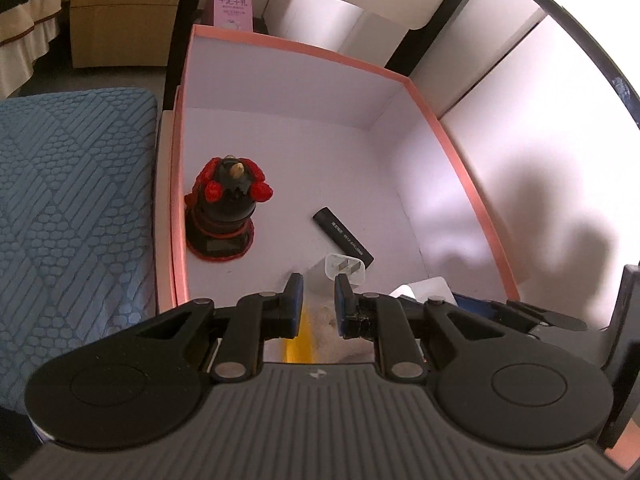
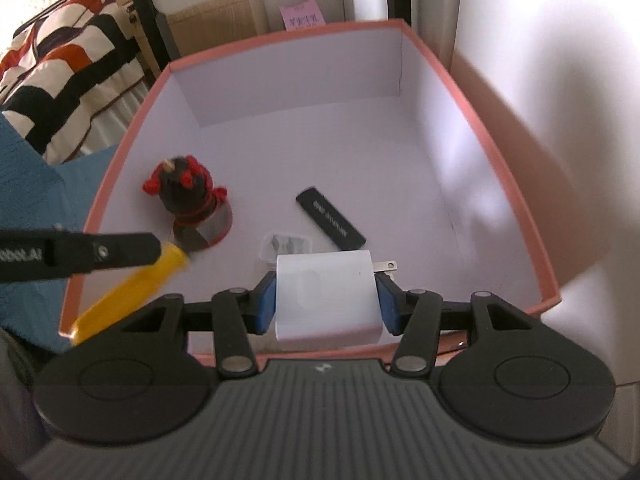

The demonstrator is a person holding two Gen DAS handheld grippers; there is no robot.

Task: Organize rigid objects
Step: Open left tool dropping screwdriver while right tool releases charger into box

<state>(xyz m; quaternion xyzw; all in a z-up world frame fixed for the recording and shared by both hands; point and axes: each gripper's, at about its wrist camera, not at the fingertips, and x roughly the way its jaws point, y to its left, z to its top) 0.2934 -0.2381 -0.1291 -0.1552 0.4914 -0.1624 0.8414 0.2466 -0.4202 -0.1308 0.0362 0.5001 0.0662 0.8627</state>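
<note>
Right gripper [image 2: 326, 298] has its blue pads clamped on a white charger block [image 2: 326, 294], prongs sticking out right, just over the near edge of the pink box [image 2: 472, 120]. Left gripper [image 1: 318, 300] is pinched shut on a yellow stick-like thing [image 2: 132, 284]. Inside the box: a black-and-red figurine [image 1: 226, 210] at left, a black bar [image 1: 344, 236] mid-floor, and a small white plug [image 1: 344, 268] near it.

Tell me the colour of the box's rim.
Salmon pink rim on the box, white inside; clearest in the right wrist view.

White charger [image 2: 328, 296] and yellow stick [image 2: 132, 292] held above pink-rimmed box [image 2: 500, 152].
</note>
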